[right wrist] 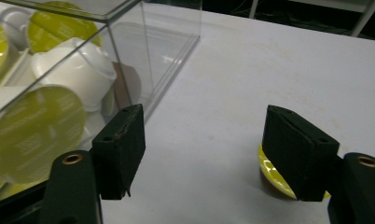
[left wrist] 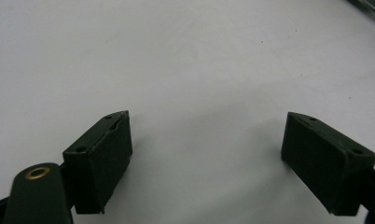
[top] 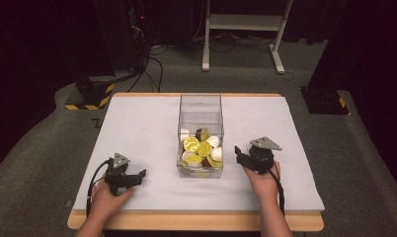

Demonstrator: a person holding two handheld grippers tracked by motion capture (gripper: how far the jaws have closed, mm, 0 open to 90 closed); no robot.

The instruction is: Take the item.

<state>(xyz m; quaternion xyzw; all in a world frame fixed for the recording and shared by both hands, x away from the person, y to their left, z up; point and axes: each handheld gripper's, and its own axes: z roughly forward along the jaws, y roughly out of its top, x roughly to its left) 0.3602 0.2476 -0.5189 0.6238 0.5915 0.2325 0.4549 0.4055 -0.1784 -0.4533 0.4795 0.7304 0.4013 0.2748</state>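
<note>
- Loose pod (right wrist: 269, 172), yellow lid up, flat on the table (top: 137, 128) just right of the clear box (top: 200, 136); round, so no long axis to line up with.
- Right gripper (right wrist: 206, 149) nearest by far: pod tucked low behind the right-hand jaw, outside the gap, not gripped. Jaws part-open, nothing between.
- Left gripper (left wrist: 206, 149) well apart on the far side of the box, jaws wide, empty, over bare table.
- Box about half full of yellow-lidded and white pods (top: 199, 148).
- Pale matte tabletop, wooden edge; dark room, grey carpet, a white stand (top: 243, 22) behind.
</note>
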